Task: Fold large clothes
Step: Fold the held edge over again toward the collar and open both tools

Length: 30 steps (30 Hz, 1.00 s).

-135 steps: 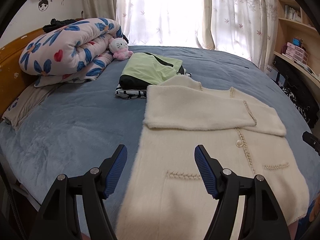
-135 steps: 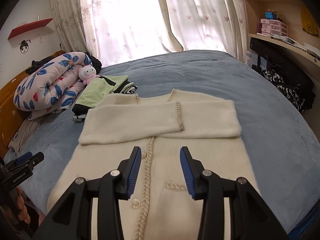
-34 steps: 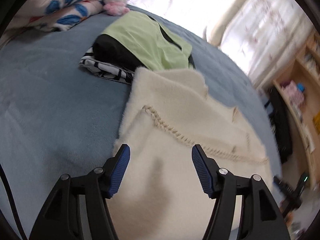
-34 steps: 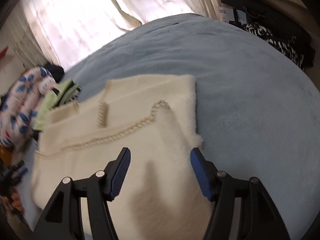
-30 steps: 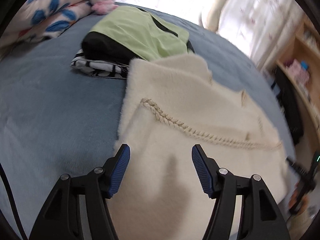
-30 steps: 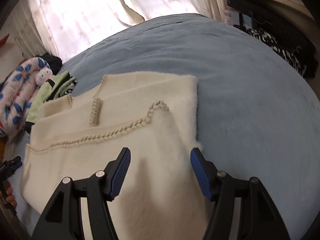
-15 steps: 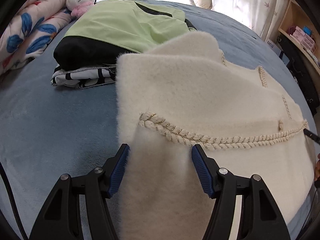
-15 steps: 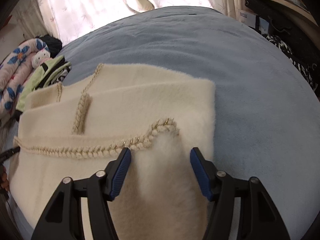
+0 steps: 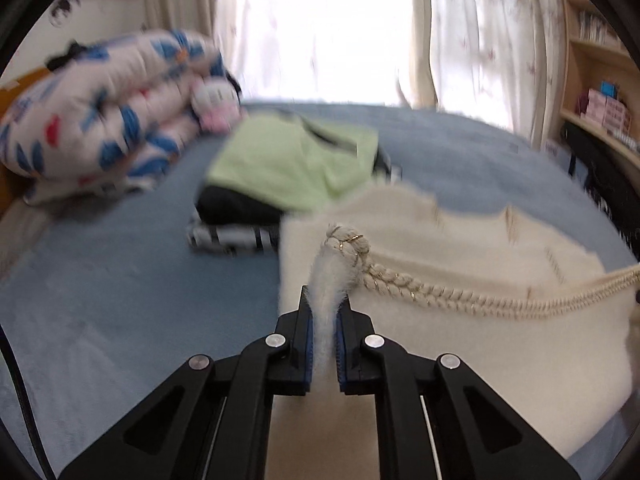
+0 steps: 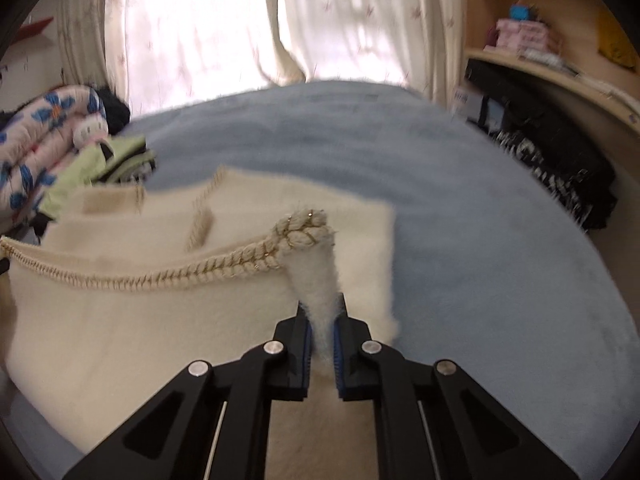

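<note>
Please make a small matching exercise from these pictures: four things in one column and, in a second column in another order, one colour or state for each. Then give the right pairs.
Things
1. left gripper
2. cardigan
3. folded top on the clothes pile
4. bed cover

Colour or state
A. blue
B. light green
C. cream, with a braided trim
D. shut on a pinch of fluffy fabric

Pairs: 1-D, 2-C, 3-B, 4-A

The right gripper is shut on the cardigan too, at the other end of the trim.
</note>
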Motion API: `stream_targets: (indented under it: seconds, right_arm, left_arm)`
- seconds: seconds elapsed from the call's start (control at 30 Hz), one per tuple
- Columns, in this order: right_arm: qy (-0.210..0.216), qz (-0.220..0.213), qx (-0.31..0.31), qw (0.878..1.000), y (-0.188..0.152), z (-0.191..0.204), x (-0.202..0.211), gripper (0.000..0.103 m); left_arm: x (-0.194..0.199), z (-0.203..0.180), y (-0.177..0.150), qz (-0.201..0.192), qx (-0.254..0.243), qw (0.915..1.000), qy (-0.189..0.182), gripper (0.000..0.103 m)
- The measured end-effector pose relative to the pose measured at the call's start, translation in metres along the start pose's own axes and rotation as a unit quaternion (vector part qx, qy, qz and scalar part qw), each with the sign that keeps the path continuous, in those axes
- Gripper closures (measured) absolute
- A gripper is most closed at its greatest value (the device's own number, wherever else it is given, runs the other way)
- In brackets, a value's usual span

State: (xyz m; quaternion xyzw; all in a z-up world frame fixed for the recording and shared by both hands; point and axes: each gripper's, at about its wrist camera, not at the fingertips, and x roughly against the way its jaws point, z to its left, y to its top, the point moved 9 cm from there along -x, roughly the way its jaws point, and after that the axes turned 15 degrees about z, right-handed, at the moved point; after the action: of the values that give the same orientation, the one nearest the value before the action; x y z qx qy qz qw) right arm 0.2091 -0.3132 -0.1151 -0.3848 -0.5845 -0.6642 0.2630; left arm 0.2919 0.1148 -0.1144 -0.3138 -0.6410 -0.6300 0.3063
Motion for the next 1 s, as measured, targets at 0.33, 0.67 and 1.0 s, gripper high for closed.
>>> stream_targets:
  seconds: [0.33, 0.67, 1.0]
  right_arm:
    - [-0.003, -0.096, -0.037, 0.995, 0.078, -0.012, 0.048, 0.096]
    - [-0.023, -0.070, -0.042, 0.996, 0.155, 0.004, -0.031, 0.096]
    - [-0.085, 0.040, -0.055, 0.994, 0.142, -0.004, -0.164, 0.095]
  left_arm:
    - [0.051, -0.006, 0.073, -0.121, 0.020, 0.9910, 0.053, 0.096]
    - [-0.053, -0.008, 0.139, -0.067, 0.042, 0.9926, 0.092, 0.096]
    - [-0.174, -0.020, 0.139, -0.019, 0.032, 0.9894, 0.140, 0.096]
